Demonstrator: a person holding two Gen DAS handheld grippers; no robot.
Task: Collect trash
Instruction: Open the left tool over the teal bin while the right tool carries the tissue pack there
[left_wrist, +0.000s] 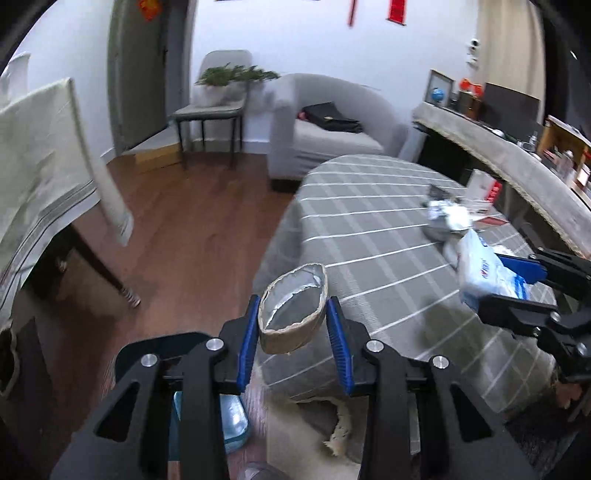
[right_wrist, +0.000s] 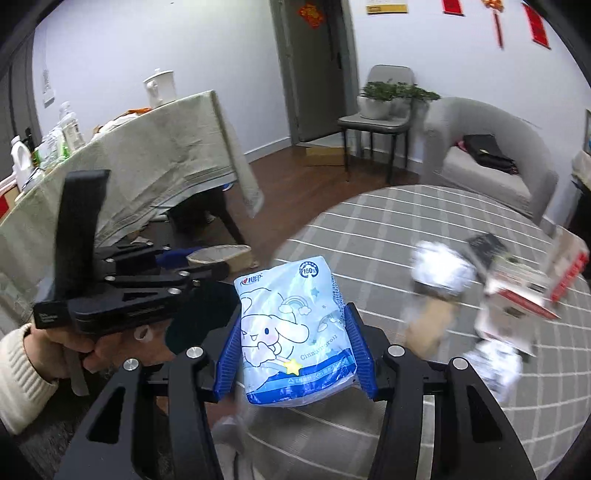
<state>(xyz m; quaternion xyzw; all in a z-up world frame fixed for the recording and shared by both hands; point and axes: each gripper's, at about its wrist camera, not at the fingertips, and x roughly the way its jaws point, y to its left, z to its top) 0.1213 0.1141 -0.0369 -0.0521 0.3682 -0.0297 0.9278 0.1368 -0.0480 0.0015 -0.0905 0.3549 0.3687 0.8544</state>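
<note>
My left gripper (left_wrist: 291, 325) is shut on a squashed brown cardboard tape ring (left_wrist: 293, 314), held above the near edge of the low table with the grey checked cloth (left_wrist: 369, 221). The ring also shows in the right wrist view (right_wrist: 221, 256), in the left gripper (right_wrist: 192, 264). My right gripper (right_wrist: 295, 354) is shut on a pale blue tissue pack with a cartoon print (right_wrist: 291, 332), held over the table; it shows at the right of the left wrist view (left_wrist: 487, 269). More trash lies on the table: crumpled white paper (right_wrist: 443, 269), a brown cardboard piece (right_wrist: 432, 325), torn red and white packaging (right_wrist: 517, 288).
A dining table with a beige cloth (right_wrist: 147, 162) stands at the left, bottles and a white pot on it. A grey chair with a potted plant (left_wrist: 218, 99) and a grey sofa (left_wrist: 332, 122) with a black bag stand at the back. A long shelf (left_wrist: 517, 155) runs along the right. The floor is brown wood.
</note>
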